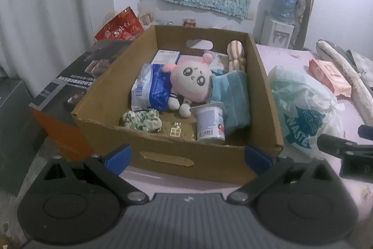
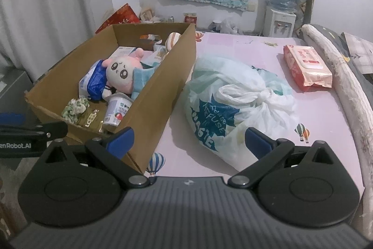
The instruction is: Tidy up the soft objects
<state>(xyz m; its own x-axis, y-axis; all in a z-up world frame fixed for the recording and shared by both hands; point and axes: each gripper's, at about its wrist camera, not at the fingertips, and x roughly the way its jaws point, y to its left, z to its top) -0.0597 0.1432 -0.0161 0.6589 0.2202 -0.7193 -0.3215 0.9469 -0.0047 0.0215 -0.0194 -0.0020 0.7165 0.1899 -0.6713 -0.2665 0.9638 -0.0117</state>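
Item: cardboard box [image 1: 177, 155], on the pink surface [image 2: 244, 48]; held within are a plush doll [image 1: 191, 81], green scrunchie [image 1: 142, 119], teal cloth [image 1: 235, 95], striped soft toy [image 1: 235, 55], plus a yogurt cup [image 1: 209, 123].
Beside it: knotted plastic bag [image 2: 233, 106], wipes pack [image 2: 307, 67] further off.
Left gripper [image 1: 187, 156]: jaws apart, empty, before the box.
Right gripper [image 2: 190, 140]: jaws apart, empty, near the bag.
Step judged: selection, nothing grasped.
Next: a descent onto one soft item, possibly the bag, is called for.

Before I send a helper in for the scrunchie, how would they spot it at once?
Look in the open cardboard box on the pink bed. The scrunchie lies on the floor of the box in its near left corner, below the blue-and-white packet. It alone is a ruffled green-and-white fabric ring.
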